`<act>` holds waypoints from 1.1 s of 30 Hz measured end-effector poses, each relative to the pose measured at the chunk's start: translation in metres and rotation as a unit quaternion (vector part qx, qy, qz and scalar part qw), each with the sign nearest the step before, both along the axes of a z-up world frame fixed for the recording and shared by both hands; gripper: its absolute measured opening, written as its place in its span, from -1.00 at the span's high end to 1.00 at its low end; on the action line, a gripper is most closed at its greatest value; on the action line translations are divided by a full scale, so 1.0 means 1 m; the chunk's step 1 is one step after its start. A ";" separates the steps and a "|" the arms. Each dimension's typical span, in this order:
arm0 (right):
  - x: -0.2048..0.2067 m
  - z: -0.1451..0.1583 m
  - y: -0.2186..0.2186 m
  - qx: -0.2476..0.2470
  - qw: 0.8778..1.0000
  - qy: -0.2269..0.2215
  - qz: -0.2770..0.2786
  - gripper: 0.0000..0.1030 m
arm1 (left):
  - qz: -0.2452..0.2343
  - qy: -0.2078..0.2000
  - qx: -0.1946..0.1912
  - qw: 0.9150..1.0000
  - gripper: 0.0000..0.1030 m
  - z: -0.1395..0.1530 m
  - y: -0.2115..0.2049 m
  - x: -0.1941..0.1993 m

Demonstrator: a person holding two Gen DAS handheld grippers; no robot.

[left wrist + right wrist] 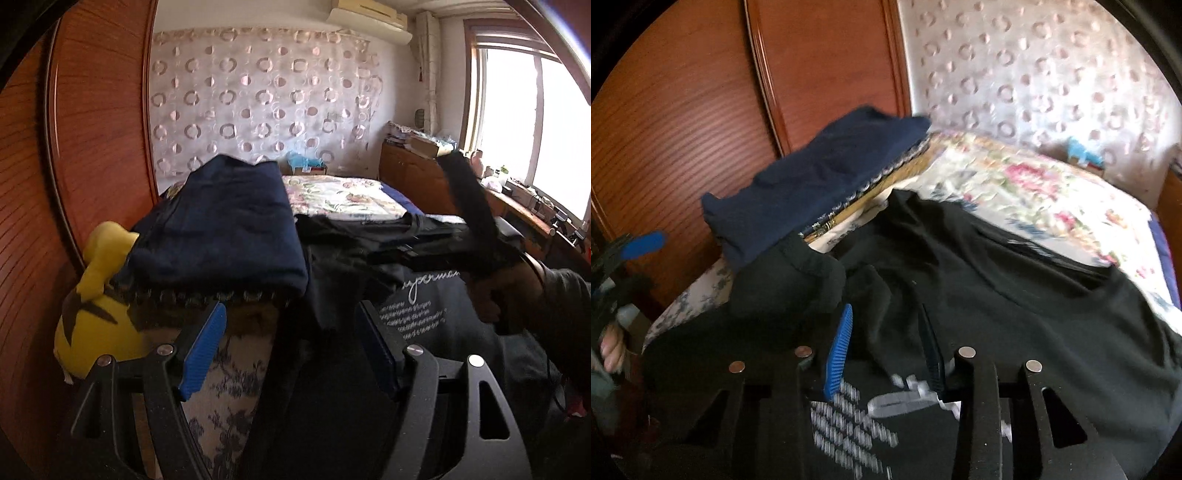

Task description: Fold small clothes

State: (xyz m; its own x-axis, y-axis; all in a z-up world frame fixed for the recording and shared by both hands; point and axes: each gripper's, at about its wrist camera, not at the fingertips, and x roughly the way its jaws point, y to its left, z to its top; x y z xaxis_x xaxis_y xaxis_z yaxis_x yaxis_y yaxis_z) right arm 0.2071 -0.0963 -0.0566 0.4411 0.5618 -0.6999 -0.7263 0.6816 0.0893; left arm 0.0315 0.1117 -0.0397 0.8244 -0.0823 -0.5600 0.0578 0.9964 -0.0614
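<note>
Black T-shirt (997, 280) spread crumpled on floral bed (1052, 206), just right of folded navy garment (827, 173). Left tongs (291, 354) spread, nothing between. Right tongs (886, 347) part-spread over shirt's white print; pinch not discernible.

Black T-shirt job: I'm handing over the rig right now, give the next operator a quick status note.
Left gripper: jaws open, empty, above the near edge of the bed.
Right gripper: jaws partly closed, a ridge of the black T-shirt between them; grip not confirmed.
Navy garment: already folded, on the pillow by the wardrobe.
T-shirt: rumpled on the floral bedspread, white print facing up, one sleeve flipped over.
Left: flatten and fold it.
</note>
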 end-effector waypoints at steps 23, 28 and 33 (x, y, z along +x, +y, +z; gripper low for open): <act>-0.027 0.019 -0.042 0.024 0.997 -0.071 0.032 0.92 | -0.011 -0.002 -0.012 1.000 -0.41 -0.001 -0.015 -0.006; -0.040 0.005 -0.085 0.009 0.996 -0.083 -0.004 0.92 | -0.021 0.002 -0.012 1.000 -0.41 -0.003 -0.026 0.000; -0.037 -0.019 -0.108 -0.034 0.995 -0.065 -0.062 0.74 | -0.033 0.012 -0.011 0.999 -0.41 -0.004 -0.037 0.014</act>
State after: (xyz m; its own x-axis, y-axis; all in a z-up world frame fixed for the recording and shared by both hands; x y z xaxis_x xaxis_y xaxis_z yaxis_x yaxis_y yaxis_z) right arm 0.1696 -0.2046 -0.0756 0.5931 0.4503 -0.6674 -0.6387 0.7678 -0.0496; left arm 0.0459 0.0744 -0.0441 0.8026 -0.1483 -0.5778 0.1211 0.9889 -0.0856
